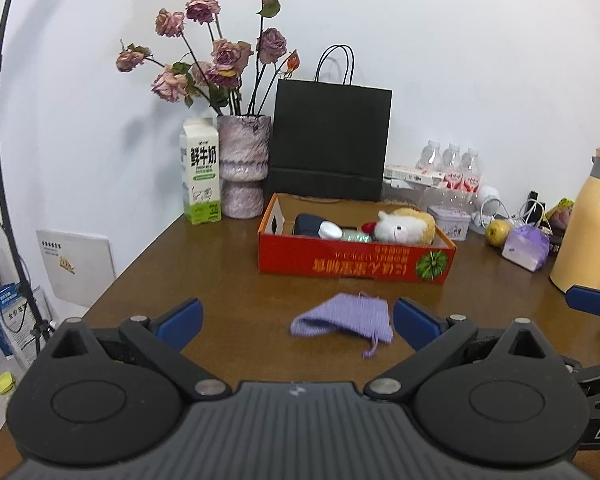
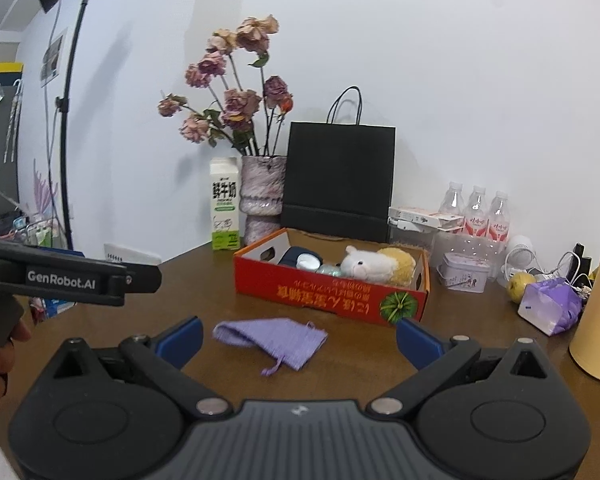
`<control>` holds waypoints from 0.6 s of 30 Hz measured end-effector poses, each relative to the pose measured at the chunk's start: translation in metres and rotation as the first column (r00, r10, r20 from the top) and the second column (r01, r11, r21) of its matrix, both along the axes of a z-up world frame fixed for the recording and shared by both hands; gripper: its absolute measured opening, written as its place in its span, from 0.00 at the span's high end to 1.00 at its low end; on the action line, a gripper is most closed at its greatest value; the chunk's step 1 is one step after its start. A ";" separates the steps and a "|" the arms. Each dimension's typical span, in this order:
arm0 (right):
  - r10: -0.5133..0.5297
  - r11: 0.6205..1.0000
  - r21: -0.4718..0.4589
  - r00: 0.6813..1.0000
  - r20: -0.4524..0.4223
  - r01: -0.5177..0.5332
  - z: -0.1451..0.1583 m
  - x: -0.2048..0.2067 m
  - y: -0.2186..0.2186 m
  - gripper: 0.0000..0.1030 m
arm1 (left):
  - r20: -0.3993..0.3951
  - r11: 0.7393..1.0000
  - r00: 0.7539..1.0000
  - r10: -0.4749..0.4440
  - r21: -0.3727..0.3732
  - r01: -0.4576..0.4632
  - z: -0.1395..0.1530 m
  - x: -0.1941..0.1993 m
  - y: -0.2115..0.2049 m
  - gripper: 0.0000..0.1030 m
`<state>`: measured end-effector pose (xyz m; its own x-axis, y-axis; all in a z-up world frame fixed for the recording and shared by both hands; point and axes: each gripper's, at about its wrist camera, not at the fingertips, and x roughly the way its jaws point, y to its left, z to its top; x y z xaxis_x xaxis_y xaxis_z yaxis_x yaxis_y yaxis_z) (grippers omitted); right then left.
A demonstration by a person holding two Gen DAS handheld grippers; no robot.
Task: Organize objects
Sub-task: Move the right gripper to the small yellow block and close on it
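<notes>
A purple knitted drawstring pouch (image 1: pixel 342 319) lies flat on the brown table in front of a red cardboard box (image 1: pixel 356 264); it also shows in the right wrist view (image 2: pixel 272 340). The box (image 2: pixel 332 296) holds a white and tan plush toy (image 1: pixel 406 226), a dark blue item and a white-capped jar. My left gripper (image 1: pixel 298 318) is open and empty, just short of the pouch. My right gripper (image 2: pixel 300 340) is open and empty, with the pouch between its blue fingers (image 2: pixel 180 340) and a little ahead.
At the back stand a milk carton (image 1: pixel 201 172), a vase of dried roses (image 1: pixel 244 166) and a black paper bag (image 1: pixel 330 140). At right are water bottles (image 1: pixel 452 168), a small tin (image 1: pixel 449 222), a pear (image 1: pixel 497 232), a purple packet (image 1: pixel 526 246) and a yellow flask (image 1: pixel 590 220).
</notes>
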<state>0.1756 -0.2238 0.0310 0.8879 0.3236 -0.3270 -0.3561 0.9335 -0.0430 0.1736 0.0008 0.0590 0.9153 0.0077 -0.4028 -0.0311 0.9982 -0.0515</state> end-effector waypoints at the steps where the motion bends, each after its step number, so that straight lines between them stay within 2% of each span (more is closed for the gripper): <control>1: 0.004 1.000 -0.003 1.000 -0.002 -0.004 -0.002 -0.006 0.000 0.00 | -0.003 1.000 1.000 0.001 0.002 -0.001 -0.002 -0.006 0.001 0.00; 11: 0.020 1.000 -0.007 0.999 -0.034 -0.021 -0.021 -0.048 -0.002 0.00 | -0.038 1.000 0.999 -0.007 0.009 0.007 -0.021 -0.046 0.001 0.00; 18: 0.001 1.000 -0.006 0.995 -0.104 -0.002 -0.041 -0.065 -0.011 0.00 | -0.075 1.000 0.997 -0.020 0.006 0.020 -0.042 -0.068 -0.005 0.00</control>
